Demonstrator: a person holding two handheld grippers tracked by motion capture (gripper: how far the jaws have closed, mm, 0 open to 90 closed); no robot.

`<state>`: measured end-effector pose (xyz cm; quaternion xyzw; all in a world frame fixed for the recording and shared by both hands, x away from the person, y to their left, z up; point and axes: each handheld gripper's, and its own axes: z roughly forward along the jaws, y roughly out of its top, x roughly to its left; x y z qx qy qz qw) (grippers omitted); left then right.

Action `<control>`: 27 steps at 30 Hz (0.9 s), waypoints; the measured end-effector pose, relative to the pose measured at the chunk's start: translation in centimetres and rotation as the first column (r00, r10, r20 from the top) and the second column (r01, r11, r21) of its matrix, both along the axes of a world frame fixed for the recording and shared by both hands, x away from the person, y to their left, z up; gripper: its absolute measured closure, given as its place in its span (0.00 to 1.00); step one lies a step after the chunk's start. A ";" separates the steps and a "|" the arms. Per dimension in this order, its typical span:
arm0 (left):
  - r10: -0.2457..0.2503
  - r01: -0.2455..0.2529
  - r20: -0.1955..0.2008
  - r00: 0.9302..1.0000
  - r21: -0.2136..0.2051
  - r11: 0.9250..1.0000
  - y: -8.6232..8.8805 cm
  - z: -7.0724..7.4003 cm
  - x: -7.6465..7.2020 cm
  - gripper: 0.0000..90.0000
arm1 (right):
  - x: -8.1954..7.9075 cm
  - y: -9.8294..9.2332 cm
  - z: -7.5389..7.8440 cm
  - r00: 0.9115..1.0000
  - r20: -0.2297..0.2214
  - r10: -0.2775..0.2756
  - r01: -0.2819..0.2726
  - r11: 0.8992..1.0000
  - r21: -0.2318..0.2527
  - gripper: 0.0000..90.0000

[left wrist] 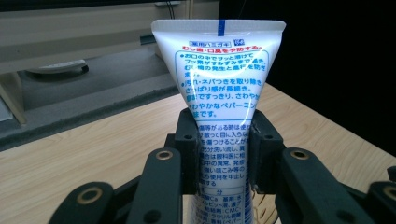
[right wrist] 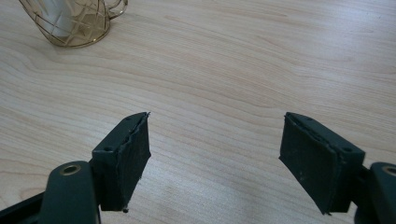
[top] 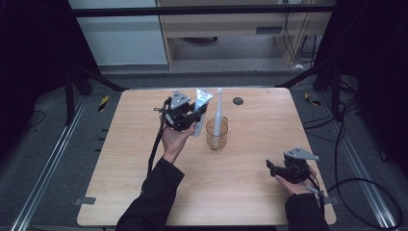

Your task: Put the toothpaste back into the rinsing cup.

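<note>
A white toothpaste tube (left wrist: 219, 84) with blue and red print stands upright between the jaws of my left gripper (left wrist: 223, 149), which is shut on its lower half. In the high view the left gripper (top: 197, 115) holds the tube (top: 202, 100) above the table, just left of an amber glass cup (top: 216, 134). A white toothbrush (top: 219, 108) stands in that cup. My right gripper (right wrist: 215, 158) is open with only bare wood between its pads; in the high view the right gripper (top: 270, 166) rests near the table's front right. The cup (right wrist: 77, 23) appears at the top left of the right gripper view.
A light wooden table (top: 240, 183) carries everything. A small dark round disc (top: 237, 101) lies near its far edge. Black frame struts and cables surround the table, and a pale cabinet stands behind it.
</note>
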<state>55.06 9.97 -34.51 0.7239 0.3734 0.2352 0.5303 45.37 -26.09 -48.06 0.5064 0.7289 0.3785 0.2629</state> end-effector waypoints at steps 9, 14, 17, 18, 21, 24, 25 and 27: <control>-0.002 0.002 0.034 0.999 -0.020 1.000 -1.4 -0.1 0.5 0.77 | 0.0 0.1 -0.1 1.000 0.003 0.007 -0.007 1.000 -0.007 0.27; -0.007 0.008 0.044 0.999 -0.030 1.000 -2.0 -0.2 0.9 0.77 | 0.1 0.1 -0.1 1.000 0.004 0.008 -0.008 1.000 -0.011 0.27; -0.010 0.012 0.052 0.999 -0.043 0.999 -2.4 -0.3 1.1 0.77 | 0.1 0.1 -0.1 1.000 0.005 0.008 -0.008 1.000 -0.009 0.27; -0.009 0.012 0.056 0.998 -0.048 0.999 -2.5 -0.4 1.1 0.77 | 0.1 0.1 -0.1 1.000 0.005 0.008 -0.008 1.000 -0.009 0.27; -0.015 0.018 0.057 0.998 -0.048 0.999 -3.0 -0.6 1.3 0.77 | 0.1 0.1 -0.1 1.000 0.006 0.007 -0.007 1.000 -0.011 0.27; -0.020 0.023 0.061 0.998 -0.047 0.999 -3.4 -0.9 1.5 0.77 | 0.1 0.1 -0.2 1.000 0.006 0.007 -0.007 1.000 -0.010 0.27; -0.020 0.023 0.059 0.998 -0.049 0.999 -3.6 -1.0 1.6 0.77 | 0.1 0.1 -0.2 1.000 0.006 0.007 -0.007 1.000 -0.010 0.27; -0.024 0.027 0.058 0.998 -0.051 0.998 -3.8 -1.2 1.8 0.77 | 0.1 0.1 -0.2 1.000 0.007 0.008 -0.008 1.000 -0.011 0.27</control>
